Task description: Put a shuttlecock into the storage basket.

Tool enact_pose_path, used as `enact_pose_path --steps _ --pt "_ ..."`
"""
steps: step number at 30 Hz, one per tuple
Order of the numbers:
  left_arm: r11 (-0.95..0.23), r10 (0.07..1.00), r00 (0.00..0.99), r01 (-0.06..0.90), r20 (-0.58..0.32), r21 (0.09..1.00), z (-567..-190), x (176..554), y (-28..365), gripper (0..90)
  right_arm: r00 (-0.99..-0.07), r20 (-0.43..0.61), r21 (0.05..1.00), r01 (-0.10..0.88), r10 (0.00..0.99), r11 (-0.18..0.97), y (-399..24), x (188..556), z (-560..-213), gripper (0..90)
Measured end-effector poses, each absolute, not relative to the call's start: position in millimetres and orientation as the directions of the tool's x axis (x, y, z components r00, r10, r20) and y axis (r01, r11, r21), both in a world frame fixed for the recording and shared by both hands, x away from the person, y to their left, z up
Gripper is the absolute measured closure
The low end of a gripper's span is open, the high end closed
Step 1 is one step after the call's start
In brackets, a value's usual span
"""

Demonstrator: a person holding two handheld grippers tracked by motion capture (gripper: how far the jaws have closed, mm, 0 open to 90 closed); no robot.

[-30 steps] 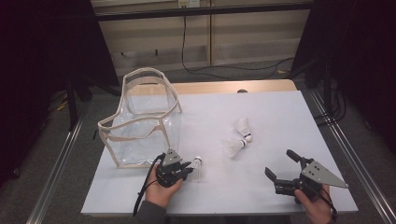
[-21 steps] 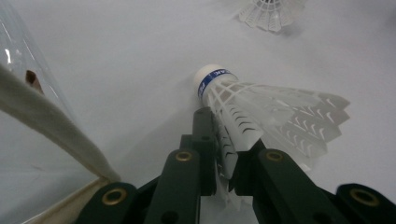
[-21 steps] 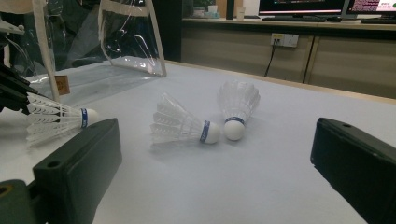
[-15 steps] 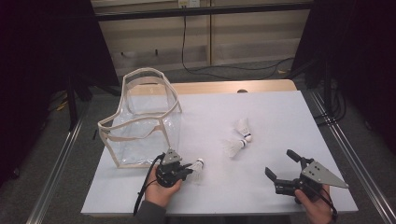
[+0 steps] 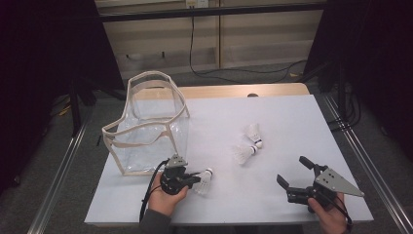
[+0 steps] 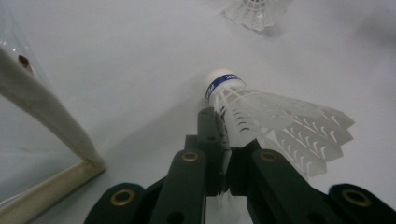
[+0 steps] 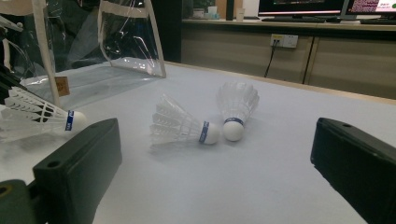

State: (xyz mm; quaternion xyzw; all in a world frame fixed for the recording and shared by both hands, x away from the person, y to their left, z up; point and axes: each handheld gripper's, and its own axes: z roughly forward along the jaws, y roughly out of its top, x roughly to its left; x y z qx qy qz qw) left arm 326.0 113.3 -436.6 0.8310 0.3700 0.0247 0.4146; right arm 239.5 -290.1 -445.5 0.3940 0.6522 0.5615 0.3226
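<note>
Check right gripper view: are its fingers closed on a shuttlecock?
No, the right gripper has its fingers spread wide with nothing between them; two shuttlecocks lie beyond.

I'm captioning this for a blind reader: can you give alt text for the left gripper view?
The left gripper pinches the skirt of a white shuttlecock above a white table. A clear bag's cream-trimmed edge is at left; another shuttlecock lies beyond.

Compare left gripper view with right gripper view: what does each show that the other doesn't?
Left gripper view: left tool with its jaws clamped on the held shuttlecock, at its skirt, close up. Right gripper view: right tool with jaws open, loose shuttlecock pair lying together, wall socket. Shared: held shuttlecock, clear bag, white table, one loose shuttlecock.
</note>
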Motion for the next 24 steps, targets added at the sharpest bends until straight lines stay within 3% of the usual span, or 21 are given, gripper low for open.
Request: enact_pose_path --steps 24 --pt "-0.465 0.585 0.755 0.612 -0.297 0.639 -397.7 338.5 96.7 89.7 -0.477 0.035 0.987 0.154 0.878 0.044 -293.6 239.5 -445.8 1.9"
